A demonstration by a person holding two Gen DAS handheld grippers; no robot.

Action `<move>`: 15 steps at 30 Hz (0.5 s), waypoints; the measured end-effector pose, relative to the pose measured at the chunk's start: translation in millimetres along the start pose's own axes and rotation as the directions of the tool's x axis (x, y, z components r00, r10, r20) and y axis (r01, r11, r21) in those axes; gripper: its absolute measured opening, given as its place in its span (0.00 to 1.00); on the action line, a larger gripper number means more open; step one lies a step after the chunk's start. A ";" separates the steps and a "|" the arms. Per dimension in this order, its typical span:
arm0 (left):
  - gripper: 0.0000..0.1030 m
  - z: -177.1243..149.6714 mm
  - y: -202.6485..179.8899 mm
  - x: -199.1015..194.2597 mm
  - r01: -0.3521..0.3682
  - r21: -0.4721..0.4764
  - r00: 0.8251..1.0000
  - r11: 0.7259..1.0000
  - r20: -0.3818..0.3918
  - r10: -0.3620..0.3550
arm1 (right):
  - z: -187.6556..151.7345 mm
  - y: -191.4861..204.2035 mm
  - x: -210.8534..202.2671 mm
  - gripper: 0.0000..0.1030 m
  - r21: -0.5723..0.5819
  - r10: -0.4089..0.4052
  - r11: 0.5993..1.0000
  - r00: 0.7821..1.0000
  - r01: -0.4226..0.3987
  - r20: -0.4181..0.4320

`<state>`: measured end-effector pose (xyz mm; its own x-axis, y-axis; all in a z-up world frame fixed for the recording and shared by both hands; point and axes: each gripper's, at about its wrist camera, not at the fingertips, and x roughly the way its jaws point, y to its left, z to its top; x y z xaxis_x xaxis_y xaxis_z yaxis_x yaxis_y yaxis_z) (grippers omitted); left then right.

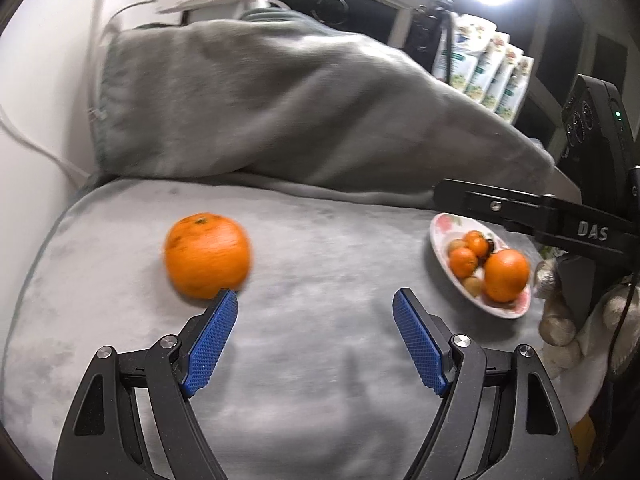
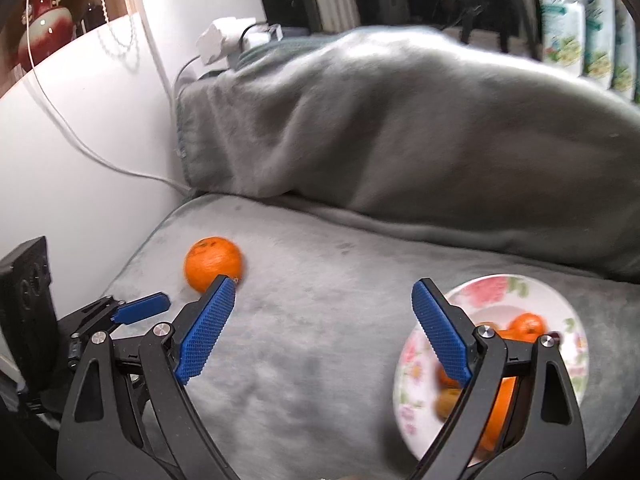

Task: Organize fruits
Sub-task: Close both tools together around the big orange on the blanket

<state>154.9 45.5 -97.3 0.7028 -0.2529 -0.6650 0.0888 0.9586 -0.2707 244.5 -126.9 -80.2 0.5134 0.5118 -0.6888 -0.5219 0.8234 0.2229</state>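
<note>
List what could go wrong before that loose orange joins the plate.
1. The loose orange sits on a soft grey cushion; a nudge from the open left claw could roll it away.
2. The plate is already crowded, so adding another fruit might topple some.

orange [image 1: 207,255] left, plate [image 1: 442,229] w/ fruit right

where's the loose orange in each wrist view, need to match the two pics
Left wrist view: the loose orange lies left of centre on the grey cushion, just beyond the left gripper's left pad.
Right wrist view: the same orange lies left of centre, just beyond the right gripper's left pad.
Shared landmark: the floral plate of fruit, far right in both.
</note>
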 end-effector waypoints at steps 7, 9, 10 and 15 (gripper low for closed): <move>0.78 -2.7 34.4 3.6 -0.028 -0.064 1.000 0.998 -0.006 0.028 | 5.6 20.2 32.3 0.90 0.015 0.097 0.995 0.993 -0.097 -0.060; 0.78 -2.2 42.6 5.6 -0.029 -0.080 1.000 0.996 -0.008 0.029 | 6.8 24.7 41.5 0.90 0.014 0.119 0.993 0.990 -0.119 -0.075; 0.78 -1.7 46.2 6.9 -0.030 -0.087 1.000 0.996 -0.010 0.029 | 7.8 27.7 48.3 0.90 0.015 0.128 0.992 0.988 -0.127 -0.085; 0.77 1.8 58.6 15.7 -0.021 -0.115 0.999 0.993 -0.028 0.018 | 10.6 36.3 71.2 0.90 0.041 0.193 0.981 0.973 -0.190 -0.127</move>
<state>172.4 97.9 -122.3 0.6843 -0.2390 -0.6889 -0.0077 0.9423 -0.3346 269.3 -58.0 -113.8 0.3122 0.6260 -0.7146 -0.5811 0.7209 0.3777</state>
